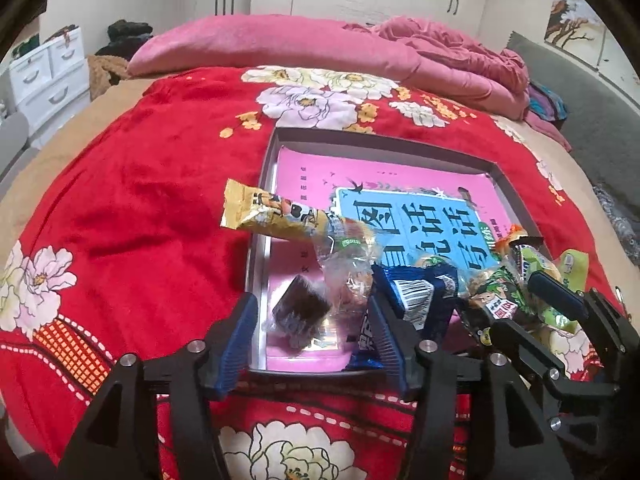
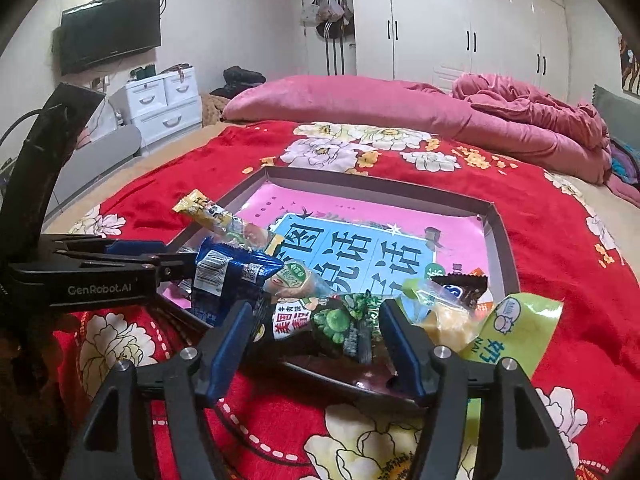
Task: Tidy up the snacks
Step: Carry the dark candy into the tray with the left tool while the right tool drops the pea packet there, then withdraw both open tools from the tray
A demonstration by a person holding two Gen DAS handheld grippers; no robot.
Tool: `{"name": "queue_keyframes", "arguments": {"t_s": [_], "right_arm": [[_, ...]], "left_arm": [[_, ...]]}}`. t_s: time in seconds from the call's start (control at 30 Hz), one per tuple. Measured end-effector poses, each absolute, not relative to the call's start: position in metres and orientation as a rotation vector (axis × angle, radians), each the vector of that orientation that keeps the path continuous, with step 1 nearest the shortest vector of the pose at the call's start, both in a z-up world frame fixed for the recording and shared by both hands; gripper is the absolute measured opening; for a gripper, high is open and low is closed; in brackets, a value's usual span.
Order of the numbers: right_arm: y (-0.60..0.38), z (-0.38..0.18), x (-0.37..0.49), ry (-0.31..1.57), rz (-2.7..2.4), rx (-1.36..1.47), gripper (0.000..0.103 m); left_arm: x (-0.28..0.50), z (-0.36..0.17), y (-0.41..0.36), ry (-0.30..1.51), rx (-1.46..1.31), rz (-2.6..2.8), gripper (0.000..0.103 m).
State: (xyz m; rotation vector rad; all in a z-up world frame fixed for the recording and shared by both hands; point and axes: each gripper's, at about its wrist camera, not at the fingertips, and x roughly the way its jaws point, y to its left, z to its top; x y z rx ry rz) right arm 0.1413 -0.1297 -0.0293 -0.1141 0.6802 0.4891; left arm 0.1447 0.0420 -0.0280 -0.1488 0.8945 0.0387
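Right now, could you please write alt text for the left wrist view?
A shallow grey cardboard tray on a red floral blanket holds a pink book and a heap of wrapped snacks. The open left gripper frames a dark brown wrapped square snack; the right gripper reaches in beside it.

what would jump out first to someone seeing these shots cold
The red floral blanket covering the bed fills both views. On it lies a shallow tray lined with a pink and blue printed sheet, with wrapped snacks heaped at its near edge. The left gripper and right gripper sit open over that heap.
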Motion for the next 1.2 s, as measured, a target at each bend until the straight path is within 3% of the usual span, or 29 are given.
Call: {"name": "queue_keyframes", "arguments": {"t_s": [0.17,0.27,0.53,0.73,0.87,1.2], "right_arm": [[-0.136,-0.016,0.131,0.64,0.476,-0.102,0.07],[-0.143,-0.005,0.122,0.607,0.462,-0.08,0.074],[-0.166,0.029,0.089,0.519,0.367,-0.01,0.088],[-0.175,0.018,0.075,0.635,0.275,-0.032,0.089],[-0.185,0.002,0.067,0.739,0.259,0.005,0.099],[-0.19,-0.006,0.06,0.781,0.24,0.015,0.099]], "left_arm": [[0.134,-0.018,0.044,0.875,-0.166,0.03,0.065],[0.126,-0.011,0.042,0.866,-0.173,0.017,0.074],[0.097,0.0,0.026,0.869,-0.179,-0.029,0.076],[0.07,-0.002,0.008,0.879,-0.155,-0.032,0.077],[0.06,-0.009,0.003,0.903,-0.134,-0.01,0.077],[0.053,-0.018,0.003,0.931,-0.134,0.005,0.077]]}}
